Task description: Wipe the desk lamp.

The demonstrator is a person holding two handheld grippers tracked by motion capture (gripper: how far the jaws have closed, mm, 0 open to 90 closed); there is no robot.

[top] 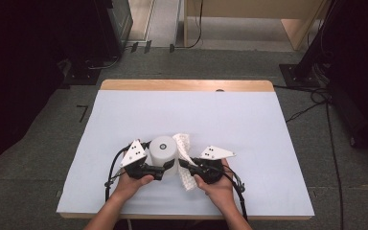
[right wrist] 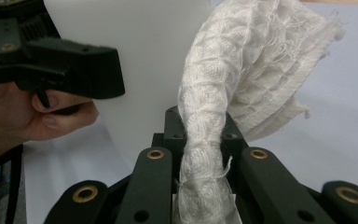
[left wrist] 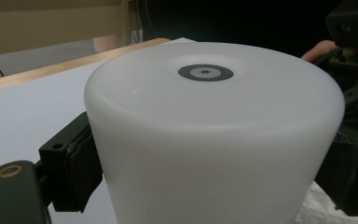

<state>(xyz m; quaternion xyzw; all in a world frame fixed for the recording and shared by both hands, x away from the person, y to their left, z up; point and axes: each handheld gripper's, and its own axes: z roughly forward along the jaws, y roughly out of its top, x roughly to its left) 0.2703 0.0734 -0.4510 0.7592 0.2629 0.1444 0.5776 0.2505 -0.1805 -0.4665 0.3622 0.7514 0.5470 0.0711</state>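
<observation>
A lab or workshop: a light wooden table [top: 187, 85] under a white paper sheet [top: 230, 124] stands on grey carpet [top: 24, 163], with black cables [top: 311, 103] and black equipment stands [top: 297, 72] around.

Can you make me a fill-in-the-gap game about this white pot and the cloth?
1. The left claw grips the white ____.
2. The right claw is shut on a white ____.
3. The cloth touches the pot's ____ side in the high view.

Missing words: pot; cloth; right
</observation>
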